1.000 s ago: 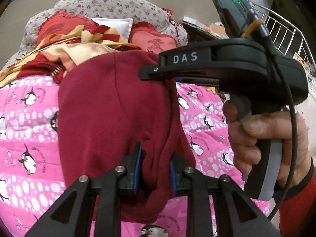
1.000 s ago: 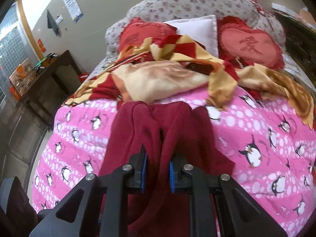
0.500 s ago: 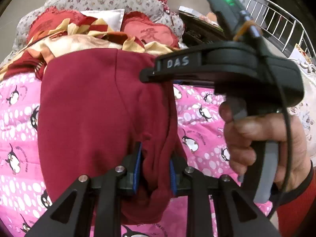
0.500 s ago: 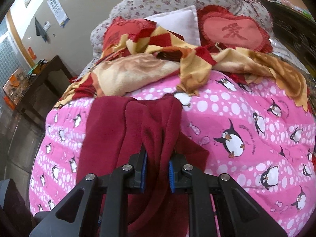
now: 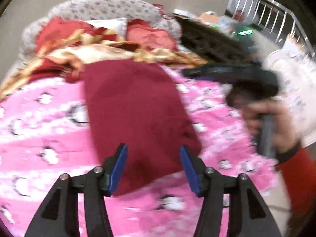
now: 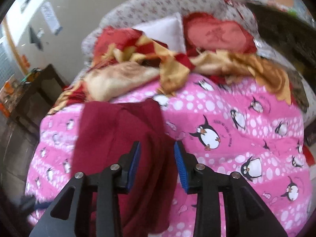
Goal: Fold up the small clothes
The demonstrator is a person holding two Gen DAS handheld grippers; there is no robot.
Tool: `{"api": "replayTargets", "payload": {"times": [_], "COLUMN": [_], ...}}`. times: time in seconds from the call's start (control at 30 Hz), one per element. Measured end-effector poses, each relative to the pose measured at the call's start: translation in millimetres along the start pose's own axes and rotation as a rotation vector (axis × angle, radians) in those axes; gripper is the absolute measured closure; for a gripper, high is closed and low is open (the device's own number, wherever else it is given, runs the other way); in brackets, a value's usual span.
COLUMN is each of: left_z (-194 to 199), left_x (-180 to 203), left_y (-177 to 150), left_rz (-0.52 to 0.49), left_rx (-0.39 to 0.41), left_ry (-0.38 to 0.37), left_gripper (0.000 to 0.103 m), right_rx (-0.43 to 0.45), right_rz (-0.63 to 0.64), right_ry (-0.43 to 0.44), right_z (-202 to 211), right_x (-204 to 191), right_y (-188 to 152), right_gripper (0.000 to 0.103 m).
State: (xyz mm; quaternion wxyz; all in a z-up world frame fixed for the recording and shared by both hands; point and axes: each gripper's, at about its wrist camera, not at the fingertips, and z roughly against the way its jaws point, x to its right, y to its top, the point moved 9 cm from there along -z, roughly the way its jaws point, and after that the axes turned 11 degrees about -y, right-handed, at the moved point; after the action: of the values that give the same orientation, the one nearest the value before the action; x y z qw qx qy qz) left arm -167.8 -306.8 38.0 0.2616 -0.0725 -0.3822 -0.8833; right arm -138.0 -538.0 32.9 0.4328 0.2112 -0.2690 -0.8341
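Note:
A dark red garment (image 5: 136, 114) lies spread flat on the pink penguin bedspread (image 5: 39, 138); it also shows in the right wrist view (image 6: 122, 134). My left gripper (image 5: 152, 164) is open, its blue pads apart over the garment's near edge, holding nothing. My right gripper (image 6: 157, 164) is open too, jaws apart above the garment's right side, a fold lying between them. The right gripper's body (image 5: 237, 79) and the hand holding it show blurred at the right of the left wrist view.
A rumpled red and yellow blanket (image 6: 158, 67) and red and white pillows (image 6: 215, 33) lie at the bed's head. A dark side table (image 6: 31, 90) stands left of the bed. A dark cabinet (image 5: 207, 41) and a metal railing (image 5: 276, 13) are at the right.
Both grippers have opened and let go of the red garment, which has dropped flat on the bedspread. The right gripper has moved away to the right.

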Motion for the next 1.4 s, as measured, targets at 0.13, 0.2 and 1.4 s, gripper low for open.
{"api": "replayTargets", "payload": {"times": [0.13, 0.2, 1.4], "left_z": [-11, -18, -51], "left_x": [-32, -38, -41], "left_y": [-6, -9, -30], "left_rz": [0.072, 0.087, 0.087], "left_rx": [-0.025, -0.031, -0.058], "left_ry": [0.049, 0.06, 0.074], "left_gripper": [0.045, 0.045, 0.029], "right_rx": [-0.002, -0.03, -0.128], "right_rz": [0.117, 0.197, 0.041], "right_ry": [0.123, 0.146, 0.21], "right_z": [24, 25, 30], "right_x": [-44, -65, -41], "right_y": [-21, -41, -128], "right_gripper": [0.053, 0.053, 0.081]}}
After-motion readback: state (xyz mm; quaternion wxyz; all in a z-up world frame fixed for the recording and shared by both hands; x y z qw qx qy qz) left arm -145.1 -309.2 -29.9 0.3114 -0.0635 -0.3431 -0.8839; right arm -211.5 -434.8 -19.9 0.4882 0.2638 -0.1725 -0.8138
